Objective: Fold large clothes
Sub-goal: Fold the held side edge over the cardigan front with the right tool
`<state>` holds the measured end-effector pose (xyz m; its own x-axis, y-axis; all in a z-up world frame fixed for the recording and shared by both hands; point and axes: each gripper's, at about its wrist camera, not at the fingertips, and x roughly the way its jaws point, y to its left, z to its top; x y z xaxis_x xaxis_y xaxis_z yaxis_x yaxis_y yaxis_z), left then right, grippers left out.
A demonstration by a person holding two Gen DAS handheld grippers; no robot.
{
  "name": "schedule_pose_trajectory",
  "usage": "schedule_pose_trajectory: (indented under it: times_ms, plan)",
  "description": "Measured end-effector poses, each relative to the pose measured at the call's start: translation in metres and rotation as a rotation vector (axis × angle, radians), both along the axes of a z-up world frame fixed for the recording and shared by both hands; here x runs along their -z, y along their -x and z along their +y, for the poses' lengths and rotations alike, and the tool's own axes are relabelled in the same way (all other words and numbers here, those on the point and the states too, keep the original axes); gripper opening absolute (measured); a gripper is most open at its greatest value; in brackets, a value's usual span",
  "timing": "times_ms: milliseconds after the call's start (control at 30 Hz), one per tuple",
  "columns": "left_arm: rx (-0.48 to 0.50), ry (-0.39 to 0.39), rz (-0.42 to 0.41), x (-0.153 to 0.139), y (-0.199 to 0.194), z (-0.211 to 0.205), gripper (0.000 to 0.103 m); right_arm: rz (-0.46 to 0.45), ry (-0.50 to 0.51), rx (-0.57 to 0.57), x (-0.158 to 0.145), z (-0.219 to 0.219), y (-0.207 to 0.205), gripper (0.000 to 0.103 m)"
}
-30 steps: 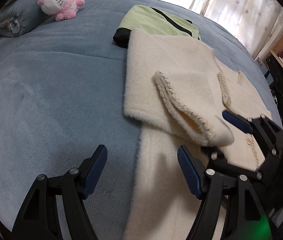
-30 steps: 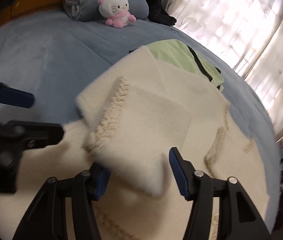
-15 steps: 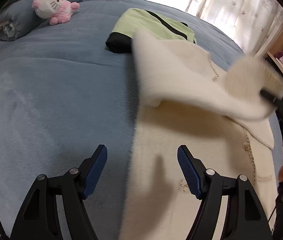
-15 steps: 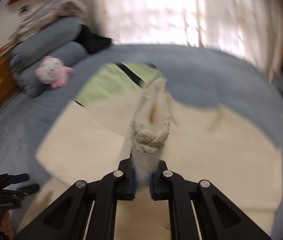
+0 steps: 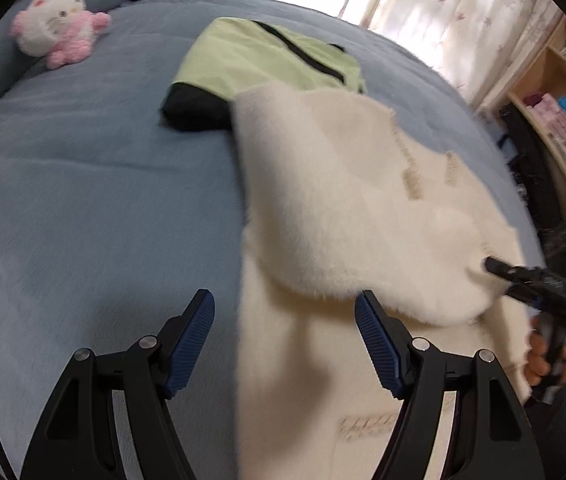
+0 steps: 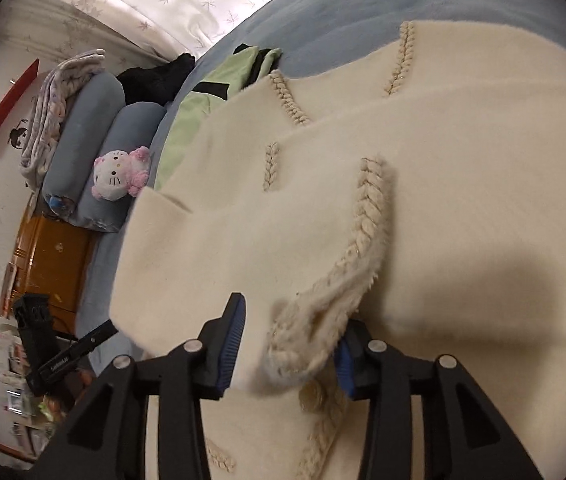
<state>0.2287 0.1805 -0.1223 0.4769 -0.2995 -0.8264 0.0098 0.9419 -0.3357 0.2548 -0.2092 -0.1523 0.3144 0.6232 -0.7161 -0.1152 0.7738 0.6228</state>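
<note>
Cream coat (image 5: 347, 208) spread near bed (image 5: 83, 200) edge; left gripper (image 5: 285, 344) wide, empty, over coat's edge; right gripper (image 6: 289, 344) opening, braided cuff (image 6: 319, 320) between jaws.

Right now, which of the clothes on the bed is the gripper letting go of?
The fluffy cream coat. Its braided cuff sits between the opening right gripper; the folded green one lies untouched behind.

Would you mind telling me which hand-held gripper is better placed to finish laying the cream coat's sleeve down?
The right hand-held gripper: its opening jaws have the braided sleeve cuff between them. The left hand-held gripper hangs open and empty over the coat's edge.
</note>
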Motion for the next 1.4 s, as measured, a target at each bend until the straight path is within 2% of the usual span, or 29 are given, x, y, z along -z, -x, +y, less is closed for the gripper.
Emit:
schedule_pose_trajectory:
  times_ms: [167,267,300,333,367,433,600,667,700,800,867,900,1067,1133,1233,1400]
  plan:
    - [0.057,0.078,-0.011,-0.005,-0.021,-0.002,0.071,0.076,-0.154,0.022,0.019,-0.007,-0.035,0.04]
    - [0.08,0.09,-0.028,-0.009,-0.022,-0.006,0.071,0.075,-0.21,0.058,0.023,-0.017,-0.042,0.04]
    - [0.087,0.089,-0.035,-0.011,-0.021,-0.006,0.071,0.043,-0.171,0.065,0.019,-0.017,-0.041,0.031]
    - [0.094,0.087,-0.047,-0.012,-0.021,-0.007,0.071,0.017,-0.124,0.067,0.015,-0.016,-0.04,0.014]
    - [0.097,0.083,-0.055,-0.014,-0.02,-0.007,0.071,-0.027,-0.02,0.061,0.005,-0.01,-0.037,0.014]
    - [0.089,0.076,-0.065,-0.016,-0.024,-0.004,0.071,-0.107,0.05,0.045,-0.012,-0.005,-0.03,0.014]
    - [0.063,0.042,-0.045,-0.007,-0.046,-0.009,0.071,-0.324,0.175,0.097,-0.059,-0.011,-0.015,0.014]
    - [0.065,0.014,-0.033,0.0,-0.056,-0.017,0.071,-0.346,0.22,0.147,-0.062,-0.022,-0.016,0.014]
    - [0.067,-0.001,-0.022,0.005,-0.062,-0.022,0.071,-0.336,0.23,0.168,-0.06,-0.028,-0.017,0.014]
    - [0.064,-0.033,0.015,0.022,-0.079,-0.032,0.071,-0.203,0.274,0.168,-0.034,-0.04,-0.027,0.018]
    - [0.052,-0.055,0.026,0.03,-0.086,-0.034,0.071,-0.109,0.329,0.147,-0.015,-0.043,-0.029,0.025]
    - [0.04,-0.071,0.034,0.035,-0.092,-0.034,0.071,-0.09,0.337,0.141,-0.012,-0.046,-0.027,0.03]
    - [0.01,-0.097,0.031,0.04,-0.11,-0.023,0.071,-0.095,0.267,0.163,-0.024,-0.076,-0.014,0.037]
    - [0.009,-0.102,0.023,0.04,-0.118,-0.019,0.071,-0.112,0.244,0.188,-0.031,-0.088,-0.019,0.049]
    - [0.008,-0.09,0.021,0.04,-0.132,-0.015,0.071,-0.103,0.229,0.201,-0.027,-0.094,-0.04,0.049]
    - [-0.004,-0.086,0.057,0.051,-0.16,-0.015,0.071,-0.071,0.221,0.208,-0.008,-0.079,-0.086,0.049]
